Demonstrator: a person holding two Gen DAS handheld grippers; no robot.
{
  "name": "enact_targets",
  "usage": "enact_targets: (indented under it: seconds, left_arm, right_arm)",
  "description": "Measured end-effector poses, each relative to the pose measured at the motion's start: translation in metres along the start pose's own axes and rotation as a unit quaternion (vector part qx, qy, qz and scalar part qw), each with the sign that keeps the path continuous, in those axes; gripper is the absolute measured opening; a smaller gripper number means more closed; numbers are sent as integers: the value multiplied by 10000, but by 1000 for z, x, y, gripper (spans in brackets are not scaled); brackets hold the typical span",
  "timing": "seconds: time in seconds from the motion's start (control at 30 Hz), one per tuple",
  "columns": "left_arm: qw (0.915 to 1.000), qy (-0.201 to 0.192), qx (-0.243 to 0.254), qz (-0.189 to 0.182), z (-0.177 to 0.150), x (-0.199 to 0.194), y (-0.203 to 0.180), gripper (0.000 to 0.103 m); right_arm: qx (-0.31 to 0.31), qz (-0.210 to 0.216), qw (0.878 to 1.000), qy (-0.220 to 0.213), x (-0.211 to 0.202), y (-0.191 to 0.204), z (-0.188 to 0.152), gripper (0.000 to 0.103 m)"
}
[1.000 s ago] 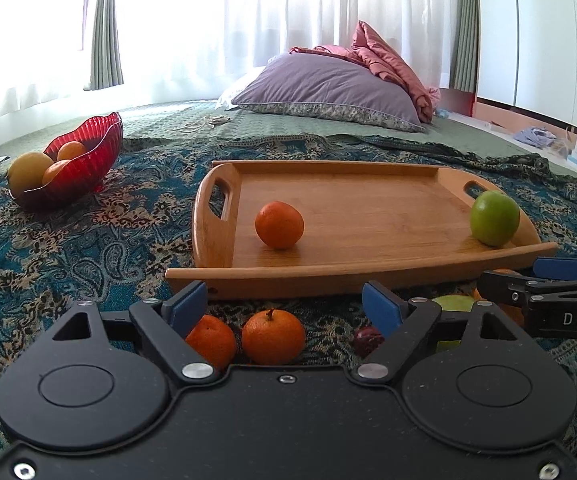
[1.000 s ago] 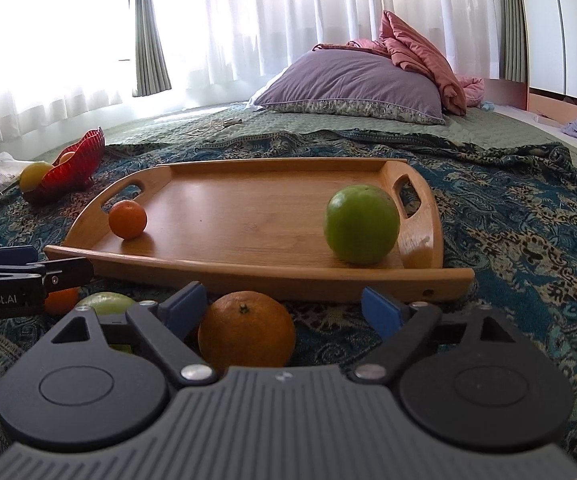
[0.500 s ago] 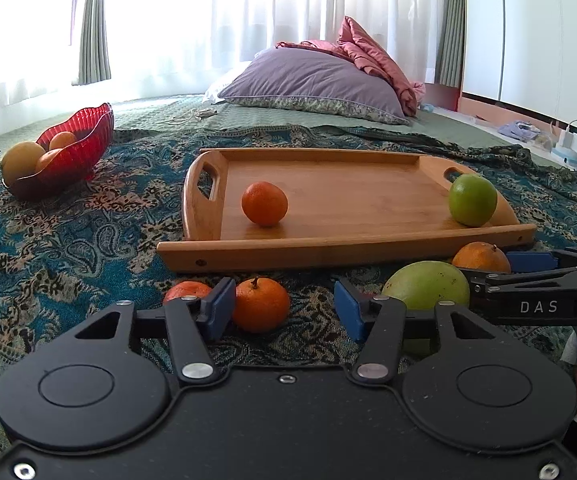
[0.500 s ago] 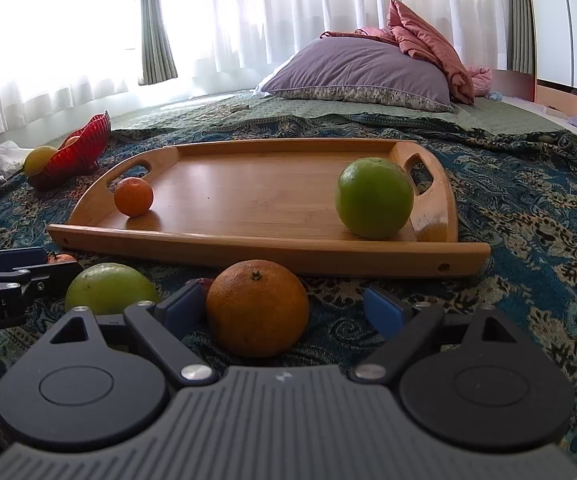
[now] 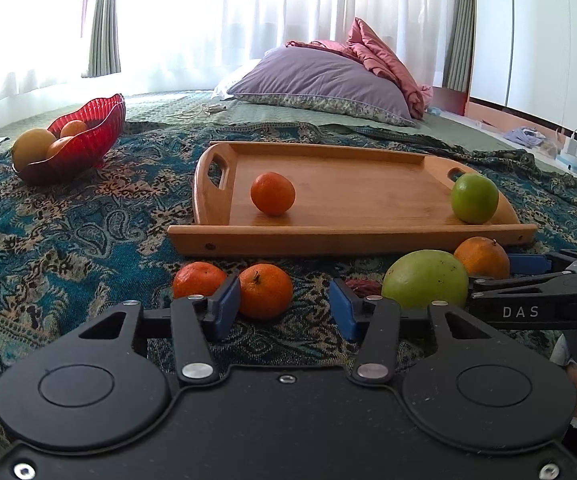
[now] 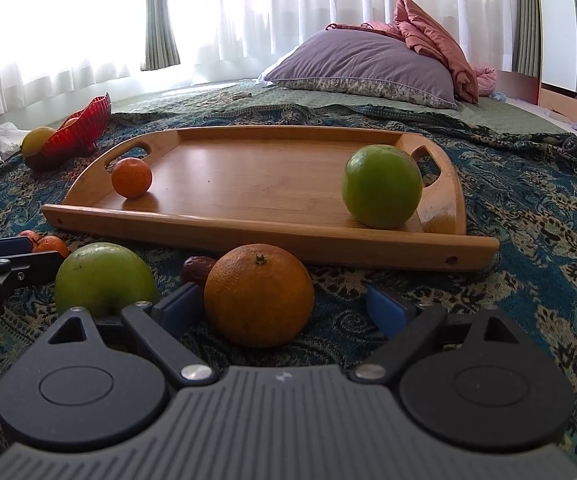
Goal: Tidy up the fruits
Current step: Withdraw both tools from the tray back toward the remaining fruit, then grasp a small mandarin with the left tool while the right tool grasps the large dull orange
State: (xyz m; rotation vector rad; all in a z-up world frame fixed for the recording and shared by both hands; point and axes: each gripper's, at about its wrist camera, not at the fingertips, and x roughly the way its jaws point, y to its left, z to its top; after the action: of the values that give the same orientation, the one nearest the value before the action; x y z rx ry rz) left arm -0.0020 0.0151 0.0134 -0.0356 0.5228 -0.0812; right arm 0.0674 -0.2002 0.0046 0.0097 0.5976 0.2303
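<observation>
Straddling orange (image 6: pixel 259 294), right claw (image 6: pixel 284 304) spread

A purple pillow (image 5: pixel 320 80) and pink blanket (image 5: pixel 384 60) lie beyond.

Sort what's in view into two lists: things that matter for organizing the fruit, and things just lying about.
Part of the job:
wooden tray
tangerine on the tray
green apple on the tray
big orange
loose green apple
two small tangerines
red bowl
left gripper
right gripper

Just lying about:
purple pillow
pink blanket
curtains
</observation>
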Motion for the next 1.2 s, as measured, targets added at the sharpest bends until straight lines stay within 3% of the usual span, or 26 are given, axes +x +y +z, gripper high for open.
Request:
enact_targets:
  seconds: [0.37,1.2]
  left_arm:
    - [9996,118,-258,59,-1,5,10,37]
    - [9995,85,-176,230,1,34,7,34]
  right_arm:
    - [-13,-1,10000,-7,0,1,0,96]
    - [-8,33,10000,-22,1,1,-2,97]
